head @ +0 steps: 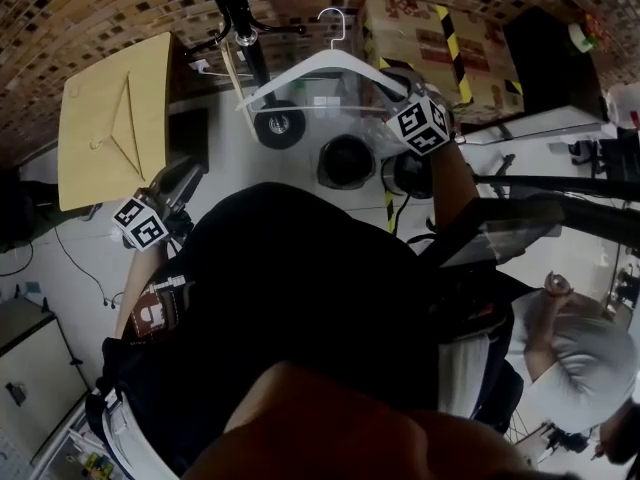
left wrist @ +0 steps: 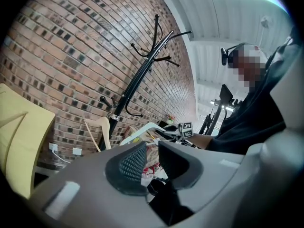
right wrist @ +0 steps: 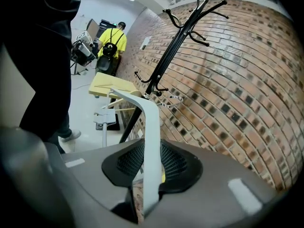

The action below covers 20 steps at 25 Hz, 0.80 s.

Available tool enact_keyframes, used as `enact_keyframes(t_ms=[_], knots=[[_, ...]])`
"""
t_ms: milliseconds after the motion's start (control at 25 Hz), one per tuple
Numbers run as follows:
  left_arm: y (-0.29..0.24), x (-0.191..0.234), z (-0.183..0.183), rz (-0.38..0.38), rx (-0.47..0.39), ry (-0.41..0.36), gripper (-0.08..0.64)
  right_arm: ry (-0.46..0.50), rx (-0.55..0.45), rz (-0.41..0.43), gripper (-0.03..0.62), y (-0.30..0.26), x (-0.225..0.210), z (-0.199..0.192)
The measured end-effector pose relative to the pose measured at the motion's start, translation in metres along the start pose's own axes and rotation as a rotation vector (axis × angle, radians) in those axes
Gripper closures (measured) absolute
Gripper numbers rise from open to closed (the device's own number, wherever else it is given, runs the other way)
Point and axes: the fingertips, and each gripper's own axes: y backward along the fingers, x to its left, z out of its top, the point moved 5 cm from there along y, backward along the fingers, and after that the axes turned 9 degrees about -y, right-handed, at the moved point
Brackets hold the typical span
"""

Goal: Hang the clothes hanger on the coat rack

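A white clothes hanger (head: 325, 63) is held by one arm in my right gripper (head: 398, 90), its metal hook (head: 336, 20) pointing toward the brick wall. In the right gripper view the white arm (right wrist: 151, 137) runs up between the ribbed pads, which are shut on it. The black coat rack (head: 236, 10) stands left of the hanger, and a wooden hanger (head: 232, 68) hangs on one of its lower hooks. My left gripper (head: 172, 186) is low at the left. In its own view the jaws (left wrist: 152, 158) stand apart with nothing between them, facing the coat rack (left wrist: 142, 72).
A pale yellow board (head: 112, 118) leans at the left, close to the rack. Wheels and a round black base (head: 345, 160) sit on the floor below the hanger. A cardboard box with striped tape (head: 440, 38) stands by the wall. A person in yellow (right wrist: 113, 44) stands far off.
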Motion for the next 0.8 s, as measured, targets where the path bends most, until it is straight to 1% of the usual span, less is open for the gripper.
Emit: enact_keyframes(t_ms=[200, 480, 640, 800], knots=[[0.003, 0.003, -0.002, 0.018, -0.003, 0.007, 0.483, 0.100, 0.017, 0.052, 0.477, -0.029, 0.003, 0.014], [0.016, 0.010, -0.007, 0.062, -0.011, 0.024, 0.483, 0.210, 0.026, 0.112, 0.477, -0.063, 0.008, 0.030], [0.025, 0.016, -0.007, 0.096, -0.013, 0.039, 0.483, 0.244, 0.030, 0.137, 0.477, -0.083, 0.012, 0.038], [0.031, 0.020, -0.009, 0.117, -0.013, 0.048, 0.483, 0.264, 0.027, 0.143, 0.477, -0.092, 0.020, 0.043]])
